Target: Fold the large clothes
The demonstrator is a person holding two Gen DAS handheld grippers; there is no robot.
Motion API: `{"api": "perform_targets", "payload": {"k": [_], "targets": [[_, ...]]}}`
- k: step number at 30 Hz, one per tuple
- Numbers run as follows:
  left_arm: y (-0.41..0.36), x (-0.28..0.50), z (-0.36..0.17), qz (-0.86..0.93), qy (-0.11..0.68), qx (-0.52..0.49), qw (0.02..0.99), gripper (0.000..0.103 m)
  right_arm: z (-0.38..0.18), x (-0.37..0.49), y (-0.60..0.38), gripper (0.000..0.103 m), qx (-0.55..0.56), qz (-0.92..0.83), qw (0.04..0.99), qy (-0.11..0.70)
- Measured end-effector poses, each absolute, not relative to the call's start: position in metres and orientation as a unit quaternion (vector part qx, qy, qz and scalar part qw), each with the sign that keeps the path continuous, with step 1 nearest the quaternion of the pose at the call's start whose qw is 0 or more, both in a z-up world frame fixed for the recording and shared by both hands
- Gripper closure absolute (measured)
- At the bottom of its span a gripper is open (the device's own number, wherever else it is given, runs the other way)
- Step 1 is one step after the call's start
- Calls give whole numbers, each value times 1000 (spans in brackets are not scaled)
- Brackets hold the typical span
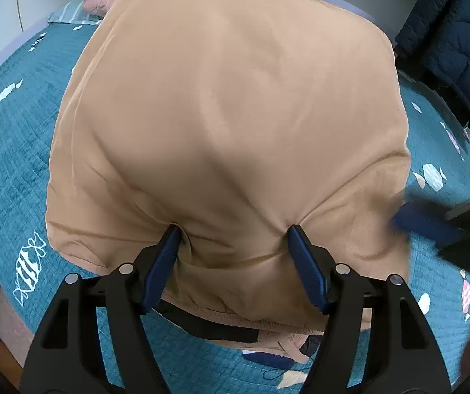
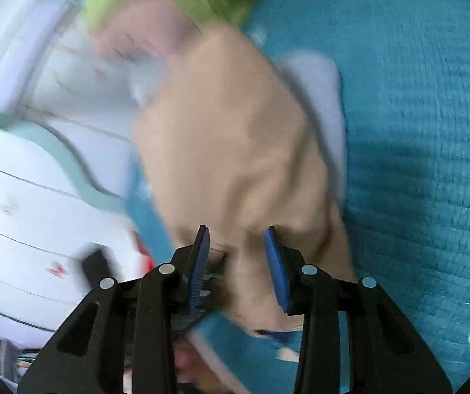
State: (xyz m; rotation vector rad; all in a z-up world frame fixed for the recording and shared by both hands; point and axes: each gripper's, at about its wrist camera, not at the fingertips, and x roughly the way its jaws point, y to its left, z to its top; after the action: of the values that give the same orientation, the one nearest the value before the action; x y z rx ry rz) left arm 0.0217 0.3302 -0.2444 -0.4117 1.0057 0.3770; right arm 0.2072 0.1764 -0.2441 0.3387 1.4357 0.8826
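Tan garment (image 1: 228, 124) lies on the bed (image 1: 11, 151), long axis running away from me. My left hand-held gripper (image 1: 235, 233) straddles its near hem, fingers apart. Right hand-held gripper (image 2: 237, 234) also apart, blurred, at the garment's edge.

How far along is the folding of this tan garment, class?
Done: the tan garment lies doubled into a broad block on the teal bedspread. In hand: the left gripper presses its near edge, jaws apart; the right gripper view is blurred. Left: a smaller fold.
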Motion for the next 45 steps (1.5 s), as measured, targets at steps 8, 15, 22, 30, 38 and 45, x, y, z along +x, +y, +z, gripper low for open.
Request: {"api": "perform_targets", "payload": {"k": [8,15,22,30,38,45], "targets": [[326,19,-229,167,479,-185,841,35,-243,217,142,70,192,384,651,626],[313,2,-183,155,442,-200,861,23,-164,169,87,22,133,376,747,532],[265,-17,-146,150,434,-165,873,11,-121,112,76,9,89,306,837,446],[209,-37,-114,145,407,-145,890,9,-99,90,28,8,28,238,899,367],[161,-56,-86,147,366,-124,911,6,-87,61,-19,8,32,219,919,325],[131,-65,-73,154,335,-96,925,5,-70,53,-29,8,19,209,938,275]]}}
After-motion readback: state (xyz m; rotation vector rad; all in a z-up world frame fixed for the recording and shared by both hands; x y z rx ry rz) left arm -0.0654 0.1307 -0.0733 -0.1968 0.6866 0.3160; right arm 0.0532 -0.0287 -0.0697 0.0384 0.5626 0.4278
